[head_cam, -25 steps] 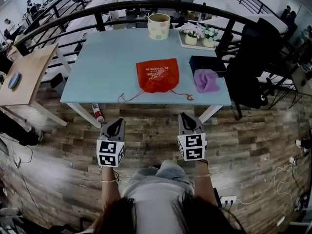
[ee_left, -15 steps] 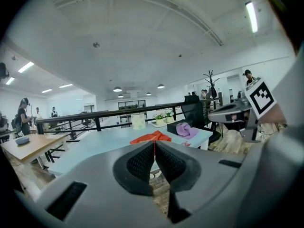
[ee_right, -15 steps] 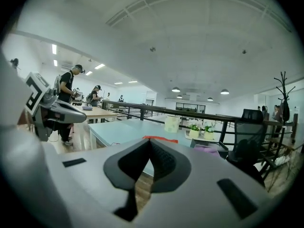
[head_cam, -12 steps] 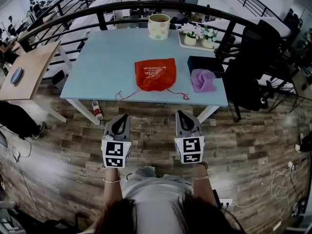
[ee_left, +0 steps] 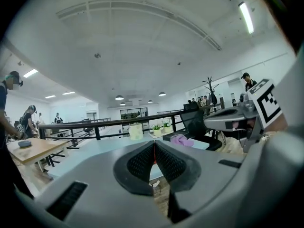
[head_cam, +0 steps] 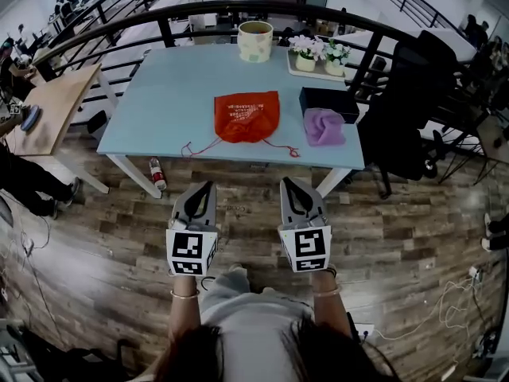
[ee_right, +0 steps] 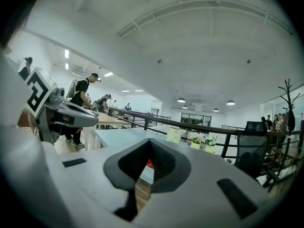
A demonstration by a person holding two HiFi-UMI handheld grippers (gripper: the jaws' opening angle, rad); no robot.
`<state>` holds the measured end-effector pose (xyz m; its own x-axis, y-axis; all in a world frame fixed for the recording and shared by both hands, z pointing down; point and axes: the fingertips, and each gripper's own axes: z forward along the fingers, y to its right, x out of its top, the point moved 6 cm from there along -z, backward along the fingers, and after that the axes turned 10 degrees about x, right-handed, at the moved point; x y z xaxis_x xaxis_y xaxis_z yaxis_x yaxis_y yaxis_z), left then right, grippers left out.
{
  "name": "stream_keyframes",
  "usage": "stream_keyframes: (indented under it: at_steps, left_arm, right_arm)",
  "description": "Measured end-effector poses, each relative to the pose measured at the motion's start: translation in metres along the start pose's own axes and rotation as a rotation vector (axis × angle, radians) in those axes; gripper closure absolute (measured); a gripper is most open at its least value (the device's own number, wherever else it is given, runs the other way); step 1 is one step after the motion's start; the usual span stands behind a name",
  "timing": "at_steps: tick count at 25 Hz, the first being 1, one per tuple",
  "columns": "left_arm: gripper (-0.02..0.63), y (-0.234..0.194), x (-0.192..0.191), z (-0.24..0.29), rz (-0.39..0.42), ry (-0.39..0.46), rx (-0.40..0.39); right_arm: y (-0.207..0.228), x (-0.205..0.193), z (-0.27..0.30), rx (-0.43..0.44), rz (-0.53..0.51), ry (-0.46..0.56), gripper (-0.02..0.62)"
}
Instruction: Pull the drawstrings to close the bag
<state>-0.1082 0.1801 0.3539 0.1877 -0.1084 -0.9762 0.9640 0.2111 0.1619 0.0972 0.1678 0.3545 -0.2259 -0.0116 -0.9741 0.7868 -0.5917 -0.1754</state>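
**Tally of things in view**

One light-blue counter (head_cam: pixel 163 106) is counted. On it are counted one orange bag (head_cam: pixel 246 116) with two drawstrings (head_cam: pixel 199 146), one purple cloth (head_cam: pixel 323 126), one black box (head_cam: pixel 322 100), one patterned cup (head_cam: pixel 255 41) and one tray (head_cam: pixel 316 74), on which two flower pots (head_cam: pixel 305 59) are set. One bottle (head_cam: pixel 157 173) is seen on the floor (head_cam: pixel 413 229) under the counter. One left gripper (head_cam: pixel 207 186) and one right gripper (head_cam: pixel 285 183) are counted, two in all, each fitted with one marker cube (head_cam: pixel 191 252). One wooden desk (head_cam: pixel 56 106) and one black chair (head_cam: pixel 406 114) are seen beside the counter.
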Motion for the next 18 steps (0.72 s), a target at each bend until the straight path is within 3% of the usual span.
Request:
stream_keyframes:
  at_steps: [18]
  left_arm:
    - [0.588,0.052,0.012,-0.063,0.013,0.038,0.044]
  right_arm:
    - [-0.011,0.011,-0.059,0.029,-0.005,0.085,0.571]
